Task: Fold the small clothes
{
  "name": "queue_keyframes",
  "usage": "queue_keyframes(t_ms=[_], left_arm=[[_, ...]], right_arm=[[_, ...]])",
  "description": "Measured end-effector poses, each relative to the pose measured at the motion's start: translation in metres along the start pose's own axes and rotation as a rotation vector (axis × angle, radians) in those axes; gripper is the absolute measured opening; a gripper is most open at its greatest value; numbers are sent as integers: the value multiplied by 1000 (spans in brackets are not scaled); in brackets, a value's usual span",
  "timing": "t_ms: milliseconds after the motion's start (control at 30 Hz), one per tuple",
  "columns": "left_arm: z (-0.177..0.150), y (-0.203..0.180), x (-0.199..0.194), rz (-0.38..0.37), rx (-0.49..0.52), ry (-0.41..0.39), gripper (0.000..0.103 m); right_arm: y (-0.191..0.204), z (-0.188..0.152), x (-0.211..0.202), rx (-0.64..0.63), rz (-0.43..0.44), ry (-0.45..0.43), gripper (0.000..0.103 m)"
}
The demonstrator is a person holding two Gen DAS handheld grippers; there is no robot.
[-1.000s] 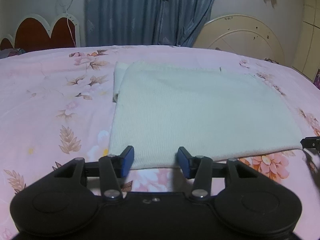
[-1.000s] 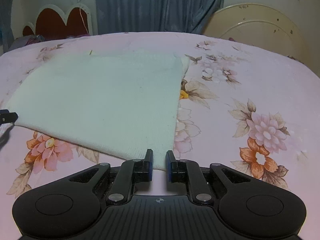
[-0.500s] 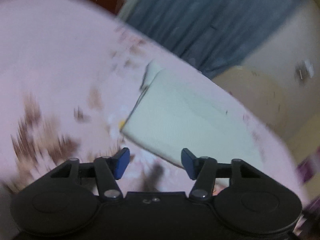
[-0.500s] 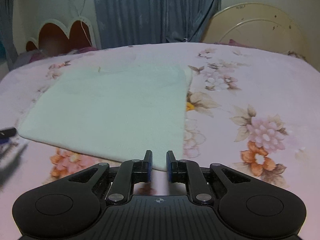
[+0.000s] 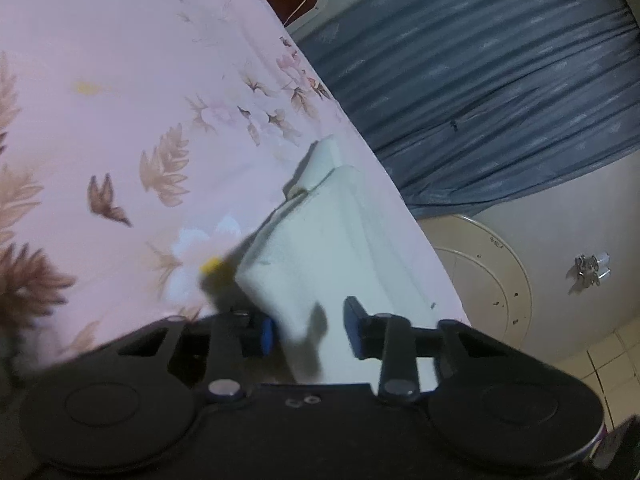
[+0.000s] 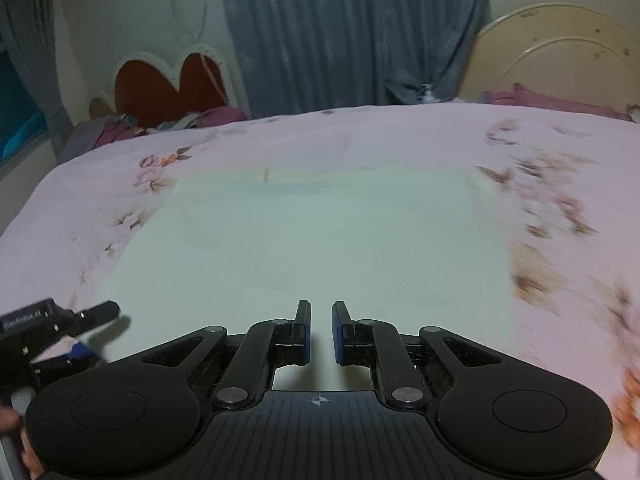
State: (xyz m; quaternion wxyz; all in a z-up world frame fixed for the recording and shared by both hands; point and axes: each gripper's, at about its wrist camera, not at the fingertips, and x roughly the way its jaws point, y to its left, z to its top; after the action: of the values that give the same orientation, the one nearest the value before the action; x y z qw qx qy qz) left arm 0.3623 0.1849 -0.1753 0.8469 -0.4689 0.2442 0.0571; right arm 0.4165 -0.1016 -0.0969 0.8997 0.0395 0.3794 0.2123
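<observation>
The folded cream cloth's 7 o'clock corner is being closed on by the left hand-held gripper, pads not yet pressing, while the right hand-held gripper is held nearly together, empty, above it.

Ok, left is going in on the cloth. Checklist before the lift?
1. Cloth corner between the left gripper pads: ok, jaws closing around it.
2. Left pads pressing the fabric: not ok, a gap shows.
3. Right gripper holding cloth: cannot tell; jaws nearly shut, cloth beneath.
4. Cloth lying flat on the bedsheet: ok in the right wrist view.
5. Nothing else lying on the cloth: ok.
6. Sharp image to judge the grip: not ok, both views blurred in places.
</observation>
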Motion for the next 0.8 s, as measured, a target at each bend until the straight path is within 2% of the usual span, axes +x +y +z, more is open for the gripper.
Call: queue_keyframes(t_ms=[67, 100, 167, 267, 333, 400, 467, 500, 533, 567, 600, 667, 733, 800], left_arm=[[5, 1, 8, -3, -8, 12, 19], [8, 3, 10, -2, -15, 25, 8], [12, 6, 11, -19, -22, 39, 8], [14, 4, 5, -50, 27, 34, 10], [15, 5, 1, -27, 29, 8, 25], [18, 7, 2, -33, 1, 7, 25], [20, 5, 4, -16, 13, 14, 23], [20, 4, 5, 0, 19, 16, 20], [20, 3, 7, 18, 21, 18, 12], [21, 1, 9, 33, 30, 27, 9], [22, -3, 11, 53, 58, 37, 7], [24, -19, 10, 76, 149, 32, 7], [24, -41, 8, 46, 234, 31, 7], [20, -73, 4, 16, 355, 35, 7]], right_arm=[[7, 8, 15, 5, 8, 3, 12], [10, 12, 21, 7, 11, 2, 12], [13, 17, 29, 10, 20, -7, 12], [16, 17, 42, 0, 32, 13, 12], [17, 11, 61, -27, -1, 81, 12], [13, 8, 64, -5, -4, 80, 11], [16, 11, 56, -2, 0, 46, 10], [16, 12, 52, -10, 9, 24, 10], [16, 11, 53, -16, 14, 21, 10], [15, 11, 61, -14, 4, 58, 10], [12, 8, 68, -5, 3, 95, 10], [11, 8, 67, -22, 12, 91, 10], [8, 10, 65, -20, 23, 91, 10], [-4, 11, 53, 47, 48, 45, 11]])
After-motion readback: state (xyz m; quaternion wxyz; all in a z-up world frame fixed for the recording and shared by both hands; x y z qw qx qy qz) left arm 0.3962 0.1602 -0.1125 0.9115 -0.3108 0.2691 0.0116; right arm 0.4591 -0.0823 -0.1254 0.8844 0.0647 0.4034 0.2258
